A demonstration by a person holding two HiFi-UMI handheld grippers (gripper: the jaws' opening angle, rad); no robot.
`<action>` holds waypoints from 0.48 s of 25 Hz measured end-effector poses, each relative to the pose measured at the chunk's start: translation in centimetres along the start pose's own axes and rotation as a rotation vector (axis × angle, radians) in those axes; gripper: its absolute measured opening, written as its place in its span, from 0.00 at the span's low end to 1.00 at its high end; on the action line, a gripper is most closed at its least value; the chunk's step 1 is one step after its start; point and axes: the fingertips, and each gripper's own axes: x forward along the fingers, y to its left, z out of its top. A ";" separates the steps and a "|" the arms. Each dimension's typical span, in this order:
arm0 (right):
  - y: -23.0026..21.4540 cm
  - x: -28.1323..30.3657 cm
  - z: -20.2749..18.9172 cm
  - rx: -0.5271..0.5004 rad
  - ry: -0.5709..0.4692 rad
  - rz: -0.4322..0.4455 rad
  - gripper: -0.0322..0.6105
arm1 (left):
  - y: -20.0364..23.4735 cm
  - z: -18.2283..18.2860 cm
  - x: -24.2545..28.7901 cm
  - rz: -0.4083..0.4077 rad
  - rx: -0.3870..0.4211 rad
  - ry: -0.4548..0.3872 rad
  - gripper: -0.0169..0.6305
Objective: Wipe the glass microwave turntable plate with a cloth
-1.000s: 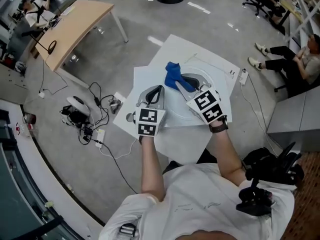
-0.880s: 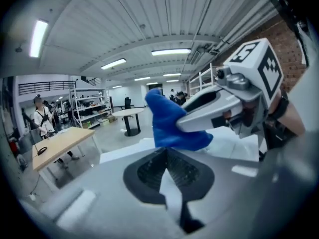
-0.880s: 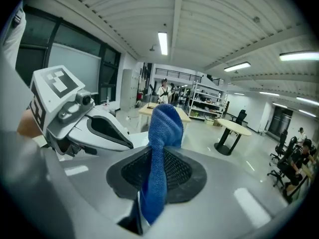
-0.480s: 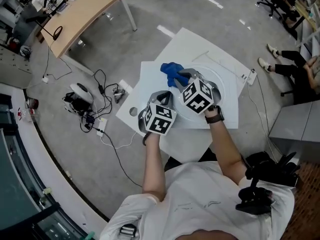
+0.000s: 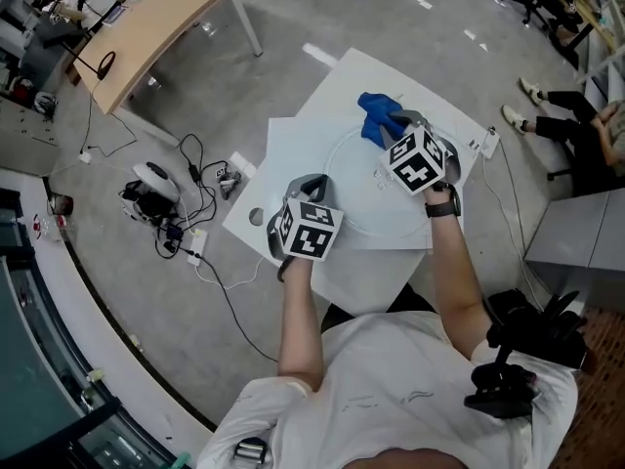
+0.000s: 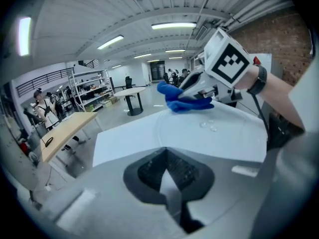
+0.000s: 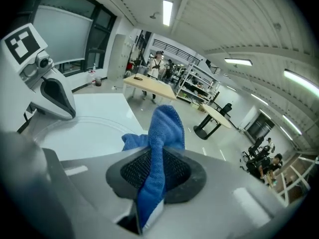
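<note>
Right gripper view: right gripper (image 7: 153, 172) jaws closed on blue cloth (image 7: 164, 126)

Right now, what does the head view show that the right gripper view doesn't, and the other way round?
Only the head view shows the person's forearms, the right gripper from outside with its marker cube, and the cables on the floor. Only the right gripper view shows its jaws shut on a fold of the blue cloth, plus distant shelving. Both show the cloth, the glass plate on the white board, the left gripper and the wooden table.
</note>
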 end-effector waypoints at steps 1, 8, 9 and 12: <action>-0.7 -0.3 -0.8 0.016 0.013 -0.015 0.15 | 0.2 -0.1 0.0 0.000 -0.004 -0.001 0.03; -3.3 -3.7 -6.6 0.081 0.080 -0.075 0.15 | 0.5 -0.1 1.1 0.002 -0.014 0.003 0.03; -3.3 -4.3 -7.3 0.085 0.087 -0.077 0.15 | 0.5 0.0 1.2 0.003 -0.013 0.005 0.03; -2.7 -6.5 -9.2 0.096 0.113 -0.074 0.15 | 0.5 0.0 1.4 0.006 -0.004 0.009 0.03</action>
